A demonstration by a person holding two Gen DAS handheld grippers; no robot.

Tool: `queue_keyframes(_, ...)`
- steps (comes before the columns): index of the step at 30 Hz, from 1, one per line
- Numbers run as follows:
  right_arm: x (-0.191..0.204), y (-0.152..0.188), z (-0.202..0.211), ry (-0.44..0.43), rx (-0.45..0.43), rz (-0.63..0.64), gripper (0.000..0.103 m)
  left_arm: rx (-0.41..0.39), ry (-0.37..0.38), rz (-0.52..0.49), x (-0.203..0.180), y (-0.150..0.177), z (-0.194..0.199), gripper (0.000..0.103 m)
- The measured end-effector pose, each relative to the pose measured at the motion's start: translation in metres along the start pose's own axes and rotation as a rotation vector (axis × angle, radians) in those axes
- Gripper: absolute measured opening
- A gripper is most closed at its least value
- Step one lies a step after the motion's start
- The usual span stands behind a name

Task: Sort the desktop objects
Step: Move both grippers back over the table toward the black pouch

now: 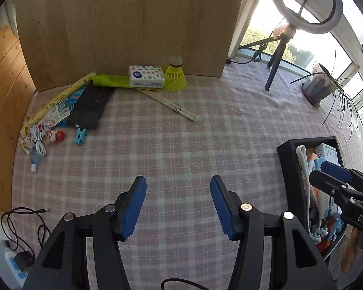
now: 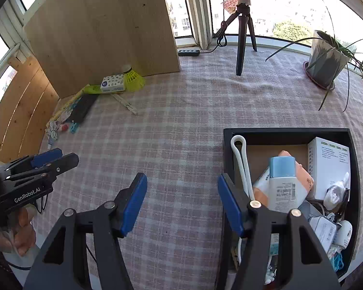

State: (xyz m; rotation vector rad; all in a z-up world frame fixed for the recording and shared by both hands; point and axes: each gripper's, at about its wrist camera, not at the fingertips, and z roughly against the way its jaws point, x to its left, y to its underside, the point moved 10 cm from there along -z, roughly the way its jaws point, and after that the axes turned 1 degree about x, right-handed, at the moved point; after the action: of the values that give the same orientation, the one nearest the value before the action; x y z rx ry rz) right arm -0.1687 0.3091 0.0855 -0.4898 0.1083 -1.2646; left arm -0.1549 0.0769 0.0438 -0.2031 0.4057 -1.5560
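My left gripper is open and empty above the checked tablecloth. My right gripper is open and empty too, its right finger at the left wall of a black bin holding a blue-capped bottle, a white box and other items. Loose objects lie at the far left by a wooden board: a yellow shuttlecock, a white tissue pack, a green tube, a black flat item, a folding ruler, a white cable and a small red figure.
A tall wooden board stands at the back. A ring-light tripod and a potted plant stand at the far side. A power strip and black cable lie off the table's left edge.
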Motion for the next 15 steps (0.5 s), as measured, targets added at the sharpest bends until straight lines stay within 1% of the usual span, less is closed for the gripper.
queue_keyframes(3,0.026,-0.017,-0.014,-0.042,0.001,0.018,0.06,0.002,-0.015,0.053,0.039,-0.019,-0.011,0.048)
queue_keyframes(7,0.057,-0.034,-0.043,-0.085,0.033,0.035,0.059,0.01,-0.023,0.118,0.088,-0.048,-0.03,0.048)
queue_keyframes(10,0.08,-0.046,-0.065,-0.107,0.059,0.046,0.059,0.006,-0.058,0.139,0.12,-0.071,-0.044,0.048)
queue_keyframes(15,0.111,-0.067,-0.096,-0.128,0.085,0.069,0.058,0.028,-0.045,0.2,0.162,-0.107,-0.079,0.048)
